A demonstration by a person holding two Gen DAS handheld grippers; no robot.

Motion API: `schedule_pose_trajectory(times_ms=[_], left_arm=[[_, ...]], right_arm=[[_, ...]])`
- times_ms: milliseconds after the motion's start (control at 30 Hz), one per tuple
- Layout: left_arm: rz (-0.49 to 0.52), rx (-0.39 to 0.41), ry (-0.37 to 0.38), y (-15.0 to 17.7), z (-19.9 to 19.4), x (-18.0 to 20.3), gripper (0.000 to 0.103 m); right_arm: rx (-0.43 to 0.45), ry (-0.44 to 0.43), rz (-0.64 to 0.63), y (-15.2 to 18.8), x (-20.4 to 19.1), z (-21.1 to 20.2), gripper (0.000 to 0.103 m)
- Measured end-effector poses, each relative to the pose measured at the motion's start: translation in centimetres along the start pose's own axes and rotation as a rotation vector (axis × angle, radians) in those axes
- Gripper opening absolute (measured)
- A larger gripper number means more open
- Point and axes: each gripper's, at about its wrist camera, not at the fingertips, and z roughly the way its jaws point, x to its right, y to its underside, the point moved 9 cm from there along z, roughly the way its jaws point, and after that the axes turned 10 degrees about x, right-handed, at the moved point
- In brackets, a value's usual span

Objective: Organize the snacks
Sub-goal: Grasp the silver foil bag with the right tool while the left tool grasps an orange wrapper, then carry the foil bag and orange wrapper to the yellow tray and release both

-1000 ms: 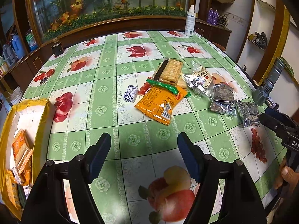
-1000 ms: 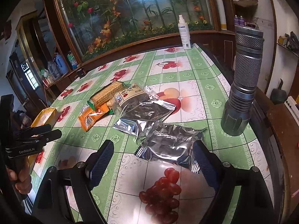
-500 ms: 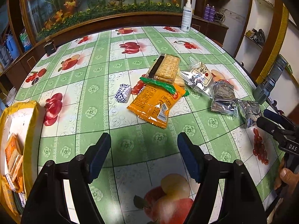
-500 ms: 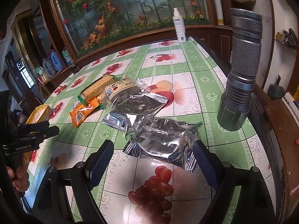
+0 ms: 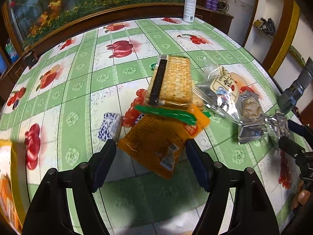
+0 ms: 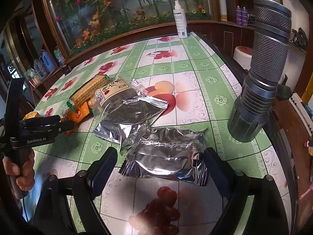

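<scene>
An orange snack packet (image 5: 158, 143) lies on the fruit-print tablecloth, under a cracker pack (image 5: 172, 82). My left gripper (image 5: 150, 152) is open, its fingers on either side of the packet's near end. A small blue-white packet (image 5: 109, 126) lies to its left. A clear bag with a label (image 5: 221, 90) and silver foil packets (image 5: 252, 121) lie to the right. My right gripper (image 6: 159, 162) is open, its fingers astride the nearest silver foil packet (image 6: 168, 156). Another foil packet (image 6: 131, 117) lies behind it.
A grey flashlight (image 6: 260, 74) stands at the table's right edge, close to my right gripper. A white spray bottle (image 6: 181, 22) stands at the far edge. A yellow bag of snacks (image 5: 7, 186) sits off the table's left edge.
My left gripper has moved forward until its fingers flank the orange packet. My right gripper has moved forward around the nearest foil packet.
</scene>
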Motion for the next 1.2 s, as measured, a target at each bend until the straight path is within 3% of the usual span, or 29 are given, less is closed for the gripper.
schedule_pose_trajectory(times_ms=[467, 500, 533, 567, 633, 700, 967, 1200], left_arm=[[0.066, 0.004, 0.029, -1.0, 1.9, 1.4, 0.080], [0.068, 0.016, 0.032, -1.0, 1.8, 1.5, 0.067], [0.067, 0.028, 0.043, -1.0, 1.6, 1.7, 0.061], [0.068, 0.038, 0.056, -1.0, 1.3, 1.9, 0.043], [0.072, 0.038, 0.062, -0.7, 0.9, 2.1, 0.036], [0.071, 0.045, 0.074, -0.4, 0.3, 2.2, 0.022], [0.051, 0.059, 0.094, 2.1, -3.5, 1.4, 0.009], [-0.079, 0.102, 0.105, 4.6, -8.7, -1.4, 0.008]], right_arm=[[-0.045, 0.083, -0.058, -0.2, 0.3, 2.1, 0.095], [-0.062, 0.076, -0.055, 0.0, 0.3, 2.4, 0.095], [-0.055, 0.075, -0.061, -0.1, 0.3, 2.3, 0.095], [-0.051, 0.070, -0.063, -0.1, 0.2, 2.2, 0.094], [-0.061, 0.063, -0.075, 0.1, 0.1, 2.2, 0.092], [-0.059, 0.053, -0.095, 0.2, -0.3, 2.1, 0.087], [-0.059, -0.070, -0.113, 1.6, -2.4, 0.2, 0.078], [-0.025, -0.225, -0.085, 1.8, -5.6, -2.4, 0.078]])
